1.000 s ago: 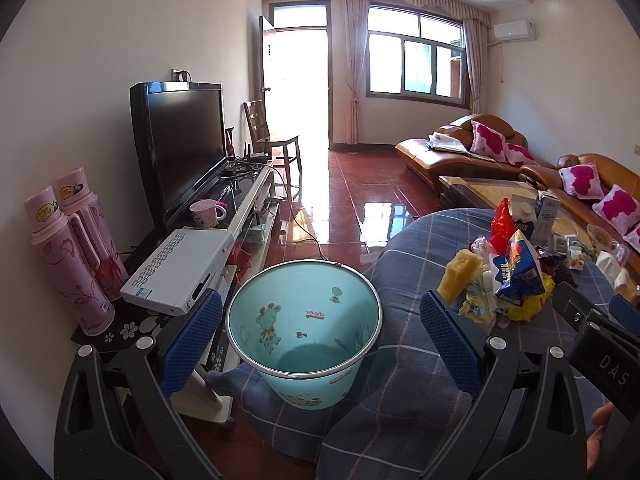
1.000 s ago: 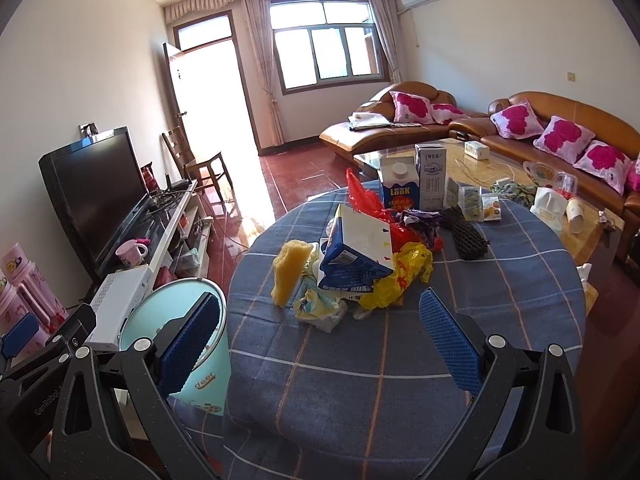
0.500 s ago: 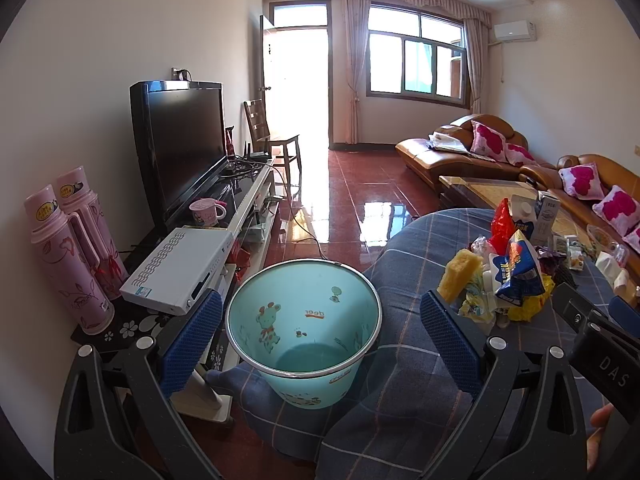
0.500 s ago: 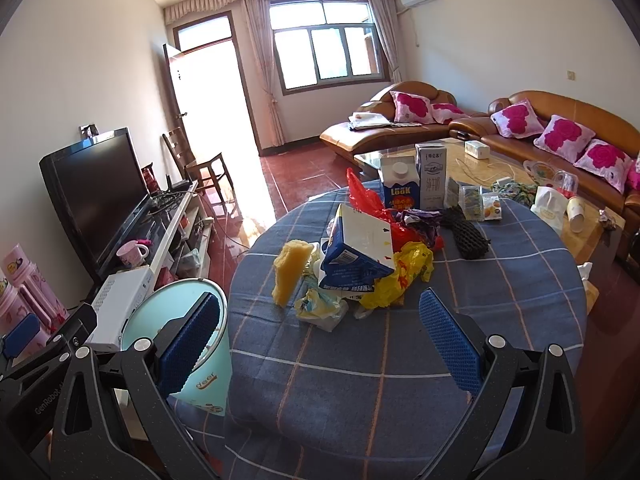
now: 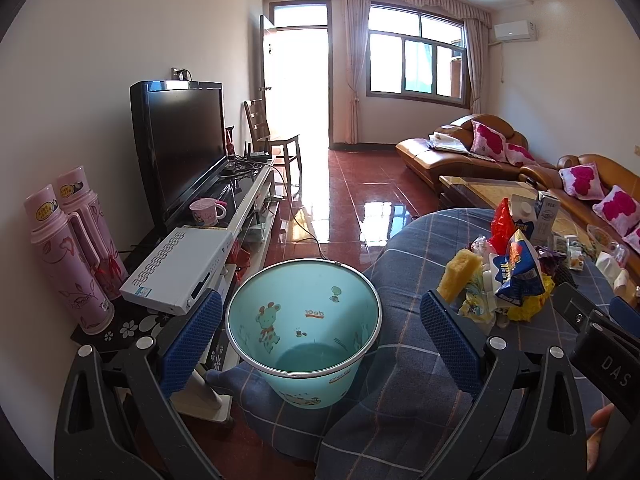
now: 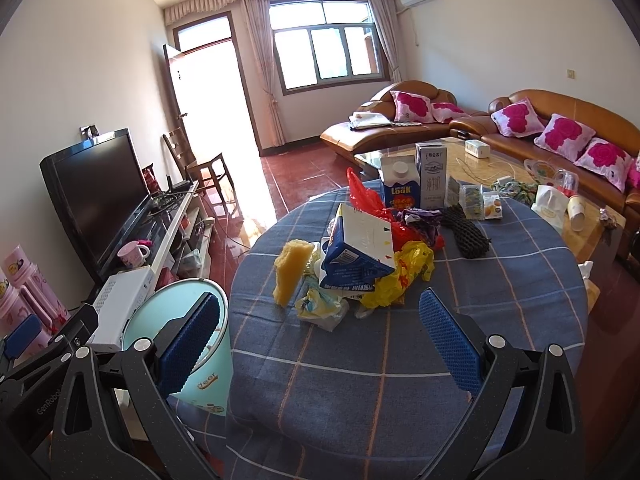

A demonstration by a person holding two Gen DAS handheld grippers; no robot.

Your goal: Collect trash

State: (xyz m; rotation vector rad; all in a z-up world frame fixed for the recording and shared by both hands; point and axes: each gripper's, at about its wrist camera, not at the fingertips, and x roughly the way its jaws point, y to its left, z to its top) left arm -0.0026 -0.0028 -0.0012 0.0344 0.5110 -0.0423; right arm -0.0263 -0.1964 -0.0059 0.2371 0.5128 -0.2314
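Blue-checked table (image 6: pixel 360 380) beneath right claw (image 6: pixel 324 340), spread and empty; left claw (image 5: pixel 320 332) likewise over bin (image 5: pixel 303 320).

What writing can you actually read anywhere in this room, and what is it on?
"deer" on the teal bin.
"LooK" on the blue milk carton.
"GenRobot" on the left gripper body.
"DAS" on the right gripper body.
The print on the tall white carton, crushed blue box and pink flasks is too blurred.

Daylight floods through the open doorway (image 5: pixel 298 80), blowing it out white; glare streaks the floor (image 5: pixel 360 208); sharp focus, edges bending darkly.
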